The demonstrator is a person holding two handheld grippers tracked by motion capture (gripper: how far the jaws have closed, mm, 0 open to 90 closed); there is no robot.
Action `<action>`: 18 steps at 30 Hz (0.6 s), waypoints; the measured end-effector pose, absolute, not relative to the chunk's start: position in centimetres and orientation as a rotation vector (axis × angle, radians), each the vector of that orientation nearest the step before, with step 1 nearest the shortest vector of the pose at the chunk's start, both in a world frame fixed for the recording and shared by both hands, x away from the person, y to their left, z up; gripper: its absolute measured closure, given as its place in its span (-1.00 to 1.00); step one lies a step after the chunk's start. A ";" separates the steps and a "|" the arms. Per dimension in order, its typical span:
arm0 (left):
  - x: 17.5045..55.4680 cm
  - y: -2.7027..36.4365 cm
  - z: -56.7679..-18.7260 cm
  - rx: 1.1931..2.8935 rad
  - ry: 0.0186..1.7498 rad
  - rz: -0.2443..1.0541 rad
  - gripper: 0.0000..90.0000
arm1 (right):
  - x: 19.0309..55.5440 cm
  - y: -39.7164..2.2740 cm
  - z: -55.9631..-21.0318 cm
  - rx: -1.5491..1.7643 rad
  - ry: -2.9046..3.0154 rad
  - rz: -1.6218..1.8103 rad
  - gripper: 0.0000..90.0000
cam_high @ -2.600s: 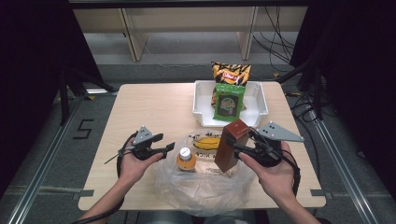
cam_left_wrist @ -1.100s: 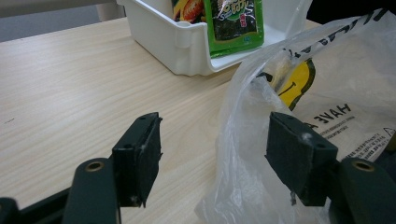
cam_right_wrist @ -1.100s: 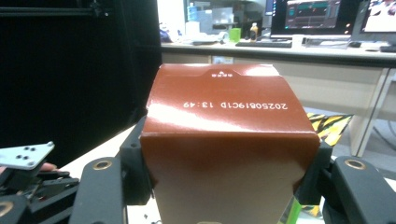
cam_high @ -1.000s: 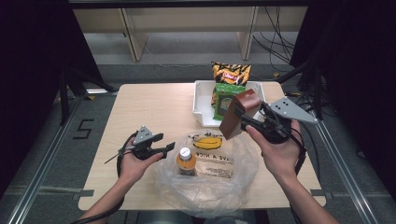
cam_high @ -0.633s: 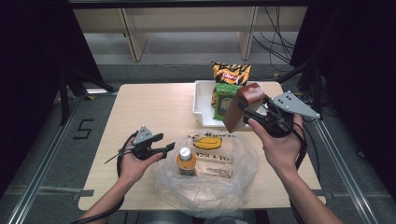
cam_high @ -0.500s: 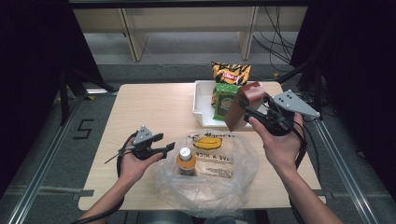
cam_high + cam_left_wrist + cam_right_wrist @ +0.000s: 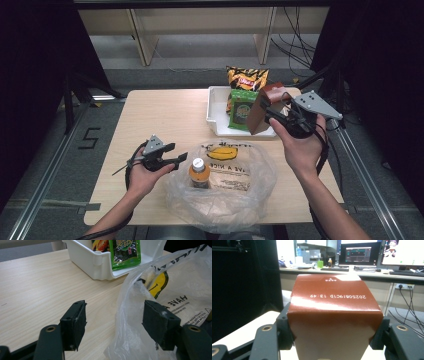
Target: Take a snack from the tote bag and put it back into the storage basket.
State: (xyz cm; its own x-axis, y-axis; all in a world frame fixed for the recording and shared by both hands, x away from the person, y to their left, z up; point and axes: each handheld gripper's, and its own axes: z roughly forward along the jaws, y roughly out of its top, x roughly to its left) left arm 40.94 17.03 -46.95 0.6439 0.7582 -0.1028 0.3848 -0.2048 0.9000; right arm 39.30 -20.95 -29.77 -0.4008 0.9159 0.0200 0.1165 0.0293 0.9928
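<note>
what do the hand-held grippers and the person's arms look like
Both are black. The left hand-held gripper and the right hand-held gripper each carry a grey three-cornered plate and trail a black cable. The jaws end in flat black pads on arms with brass-coloured rivets. Forearms are bare, with no sleeves or gloves.

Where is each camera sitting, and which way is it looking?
High view: above the table, looking forward and down; both forearms, left tool, right tool show.
Left gripper view: rides the left tool, facing the plastic bag and white bin; black jaws show.
Right gripper view: rides the right tool, facing the brown box; jaws show.
Shared: high and left gripper views show bag and bin.
</note>
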 end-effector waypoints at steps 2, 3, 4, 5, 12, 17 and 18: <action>41.0 17.0 -47.0 1.817 0.914 0.444 -0.22 | 39.6 -21.1 -29.8 1.077 1.607 1.434 -0.13; 41.0 17.0 -47.0 1.818 0.914 0.443 -0.22 | 39.8 -21.2 -29.9 1.080 1.605 1.435 -0.13; 41.0 17.0 -47.0 1.818 0.914 0.443 -0.22 | 39.9 -21.2 -30.0 1.097 1.602 1.430 -0.13; 41.0 17.0 -47.0 1.818 0.913 0.443 -0.22 | 40.2 -21.3 -30.0 1.084 1.602 1.431 -0.13; 41.0 17.1 -47.0 1.823 0.912 0.441 -0.22 | 41.3 -21.6 -30.4 1.120 1.580 1.404 -0.13; 41.0 17.1 -47.0 1.824 0.915 0.445 -0.22 | 42.1 -21.9 -30.5 1.134 1.570 1.386 -0.13; 41.0 17.1 -47.0 1.824 0.910 0.441 -0.22 | 42.2 -21.9 -30.5 1.139 1.565 1.387 -0.13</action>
